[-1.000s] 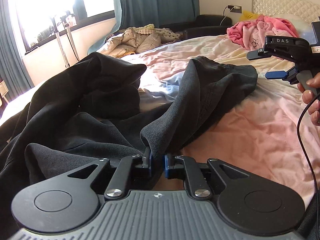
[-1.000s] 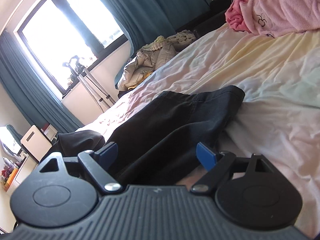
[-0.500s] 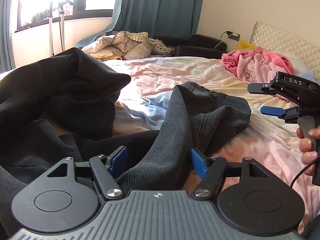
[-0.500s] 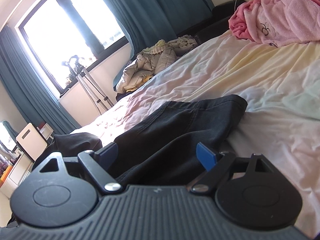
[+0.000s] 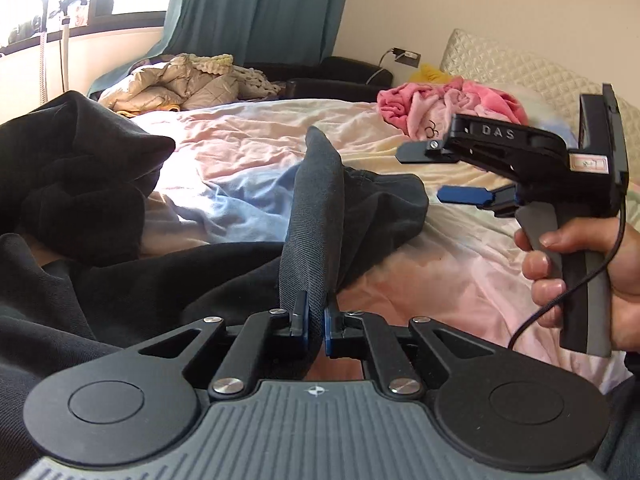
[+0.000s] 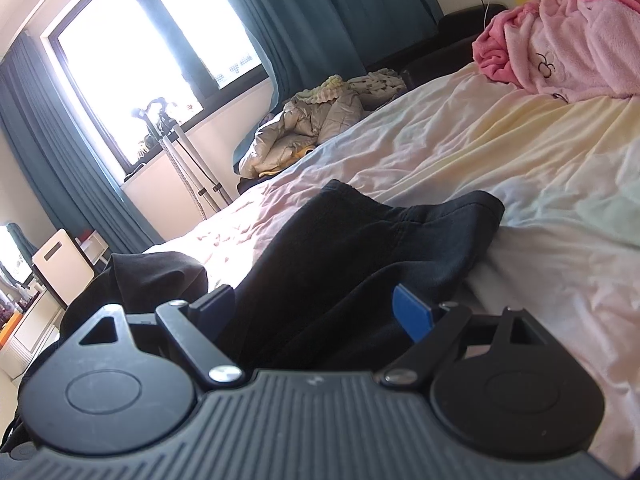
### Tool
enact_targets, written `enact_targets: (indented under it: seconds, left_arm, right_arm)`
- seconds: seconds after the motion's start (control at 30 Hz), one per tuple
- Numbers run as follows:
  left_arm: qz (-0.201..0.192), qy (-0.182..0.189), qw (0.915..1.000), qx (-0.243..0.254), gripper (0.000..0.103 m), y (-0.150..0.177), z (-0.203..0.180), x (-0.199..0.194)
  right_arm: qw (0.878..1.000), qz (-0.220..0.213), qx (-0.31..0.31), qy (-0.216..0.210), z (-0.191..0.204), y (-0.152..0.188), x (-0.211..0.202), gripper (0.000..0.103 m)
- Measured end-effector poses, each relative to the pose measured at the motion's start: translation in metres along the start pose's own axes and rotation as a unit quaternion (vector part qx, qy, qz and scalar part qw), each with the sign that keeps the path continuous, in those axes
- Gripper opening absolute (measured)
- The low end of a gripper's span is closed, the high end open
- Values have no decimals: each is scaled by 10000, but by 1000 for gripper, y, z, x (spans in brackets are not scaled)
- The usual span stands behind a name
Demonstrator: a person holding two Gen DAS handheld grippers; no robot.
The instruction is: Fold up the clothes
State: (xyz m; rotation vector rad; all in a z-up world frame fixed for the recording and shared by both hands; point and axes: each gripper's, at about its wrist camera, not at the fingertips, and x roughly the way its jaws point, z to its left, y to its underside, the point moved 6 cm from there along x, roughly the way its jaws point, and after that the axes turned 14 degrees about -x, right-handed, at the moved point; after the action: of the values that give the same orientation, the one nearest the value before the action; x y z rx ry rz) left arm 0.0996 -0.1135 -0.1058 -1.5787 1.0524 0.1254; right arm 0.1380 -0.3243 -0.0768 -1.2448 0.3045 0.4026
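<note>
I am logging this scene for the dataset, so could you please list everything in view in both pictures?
dark trousers: one, charcoal, on the bed, a fold pinched upright
black garment: one, heaped at left on the bed
bed sheet: one, pastel pink, yellow and blue, wrinkled
pink garment: one, bunched near the headboard
beige quilted jacket: one, beyond the bed's far side
headboard: one, cream, quilted
curtains: teal, beside the window
tripod: one, below the window
left gripper: fingers shut on the trousers
right gripper: fingers open, over the trousers
right hand: holds the gripper's handle
</note>
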Motion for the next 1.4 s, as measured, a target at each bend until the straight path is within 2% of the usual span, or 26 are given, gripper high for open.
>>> enact_targets:
  seconds: [0.17, 0.27, 0.37, 0.47, 0.63, 0.8, 0.87, 0.93, 0.97, 1.03, 1.07, 1.13, 1.17, 1.2, 1.27, 1.3, 1.33, 1.4]
  left_arm:
    - [435, -121, 9987, 236, 8, 23, -5, 15]
    - [447, -149, 9987, 195, 8, 25, -4, 18]
    - [447, -124, 9989, 63, 8, 24, -2, 18]
    - [427, -135, 9990, 29, 9, 23, -3, 17]
    - [466, -160, 9988, 73, 9, 22, -5, 18]
    - [412, -152, 9989, 133, 9, 21, -5, 18]
    - [246, -232, 9990, 303, 9, 22, -7, 17]
    - [116, -224, 9989, 407, 9, 23, -9, 15]
    - [73, -211, 9987, 449, 9, 23, -9, 16]
    - [36, -165, 9990, 415, 9, 20, -7, 17]
    - [2, -127, 9993, 352, 9, 17, -6, 16]
    - [-126, -7, 9997, 199, 10, 11, -3, 10]
    - [-213, 62, 9997, 137, 11, 7, -3, 6]
    - [-324, 133, 9993, 96, 15, 4, -3, 0]
    - [-569, 278, 9980, 38, 32, -4, -5, -14]
    - [-737, 374, 9966, 23, 54, -8, -7, -24]
    - [-924, 464, 9946, 15, 70, -11, -9, -35]
    - [-1210, 607, 9908, -10, 74, -15, -11, -57]
  right_arm:
    - [10000, -12, -67, -38, 3, 2, 0, 87]
    - [9998, -17, 44, -202, 4, 4, 2, 87]
    - [9984, -11, 401, -390, -4, 4, 5, 87]
    - [9956, -44, 857, -377, -21, 2, 11, 87]
    - [9866, -34, 1573, -420, -50, -3, 38, 87]
    - [9850, 85, 1685, -369, -65, -13, 83, 86]
    - [9859, 314, 1598, -374, -65, -15, 103, 76]
    - [9869, 536, 1518, -85, -70, -20, 123, 55]
    - [9869, 599, 1500, -23, -70, -24, 131, 48]
    - [9865, 723, 1467, 90, -71, -32, 147, 17]
    - [9883, 771, 1304, 162, -65, -39, 150, 7]
    - [9912, 866, 953, 306, -53, -53, 154, 5]
    - [9926, 779, 891, 277, -46, -64, 150, 5]
    - [9945, 586, 838, 227, -39, -78, 142, 5]
    - [9971, 183, 732, 123, -24, -108, 124, 5]
    - [9975, -185, 675, 21, -17, -129, 105, 5]
    - [9964, -567, 618, -86, -11, -149, 86, 5]
    - [9889, -1349, 560, -290, -3, -174, 42, 5]
